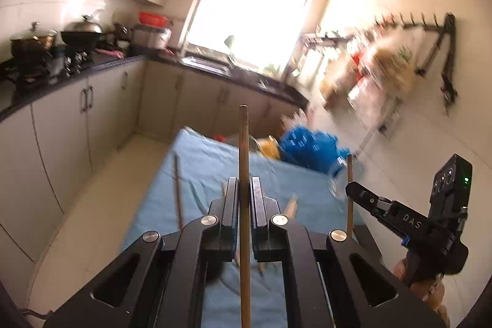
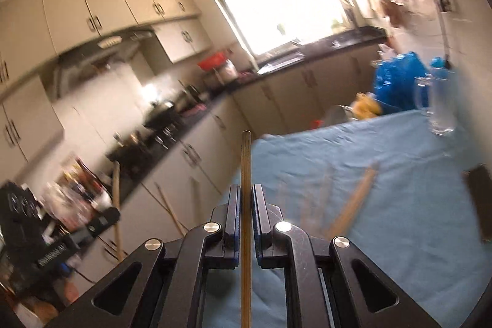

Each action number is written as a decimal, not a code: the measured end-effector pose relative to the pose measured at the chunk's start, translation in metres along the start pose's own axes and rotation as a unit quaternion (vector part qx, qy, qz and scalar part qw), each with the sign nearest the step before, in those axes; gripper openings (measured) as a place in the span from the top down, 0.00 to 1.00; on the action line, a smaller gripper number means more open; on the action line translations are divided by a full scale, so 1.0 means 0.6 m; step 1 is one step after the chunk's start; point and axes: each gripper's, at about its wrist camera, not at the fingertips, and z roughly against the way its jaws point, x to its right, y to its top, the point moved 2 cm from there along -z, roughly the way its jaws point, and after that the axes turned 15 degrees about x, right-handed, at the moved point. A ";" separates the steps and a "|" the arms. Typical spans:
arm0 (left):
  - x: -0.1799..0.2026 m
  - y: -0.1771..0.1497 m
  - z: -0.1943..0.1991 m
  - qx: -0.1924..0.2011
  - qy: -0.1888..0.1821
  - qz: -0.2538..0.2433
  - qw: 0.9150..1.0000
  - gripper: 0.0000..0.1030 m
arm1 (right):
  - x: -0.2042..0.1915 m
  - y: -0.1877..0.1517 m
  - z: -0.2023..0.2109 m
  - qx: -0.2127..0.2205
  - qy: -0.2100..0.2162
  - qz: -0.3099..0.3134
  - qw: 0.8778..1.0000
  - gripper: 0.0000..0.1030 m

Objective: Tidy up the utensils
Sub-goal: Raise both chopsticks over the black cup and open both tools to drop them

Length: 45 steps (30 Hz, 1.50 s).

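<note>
The left gripper point(image 1: 244, 189) pinches a wooden chopstick point(image 1: 243, 149) between its pads; the stick stands upright above the blue cloth point(image 1: 209, 165). The right gripper point(image 2: 246, 199) clamps a second chopstick point(image 2: 246, 162) the same way. In the left view it appears at the right, stick upright. More loose chopsticks point(image 1: 177, 189) lie blurred on the cloth. At the far table edge: a blue bag point(image 1: 310, 146), a yellow item point(image 1: 270, 149), and a clear glass point(image 2: 442, 103) near the right wall. Dark counters point(image 1: 77, 73) border the left.
</note>
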 end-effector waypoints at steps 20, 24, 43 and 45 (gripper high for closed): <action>-0.089 -0.030 -0.153 0.057 0.045 -0.016 0.997 0.94 | -0.102 -0.060 -0.182 0.127 -0.008 0.001 0.992 0.92; -0.087 -0.046 -0.154 0.053 0.041 -0.024 0.997 0.94 | -0.105 -0.083 -0.183 0.121 -0.011 0.030 0.992 0.92; -0.062 -0.024 -0.034 0.086 0.073 -0.028 0.993 0.75 | -0.101 -0.067 -0.094 0.117 -0.033 0.074 0.990 0.63; -0.053 -0.024 -0.008 0.091 0.072 -0.026 0.993 0.70 | -0.082 -0.051 -0.065 0.122 -0.044 0.076 0.989 0.48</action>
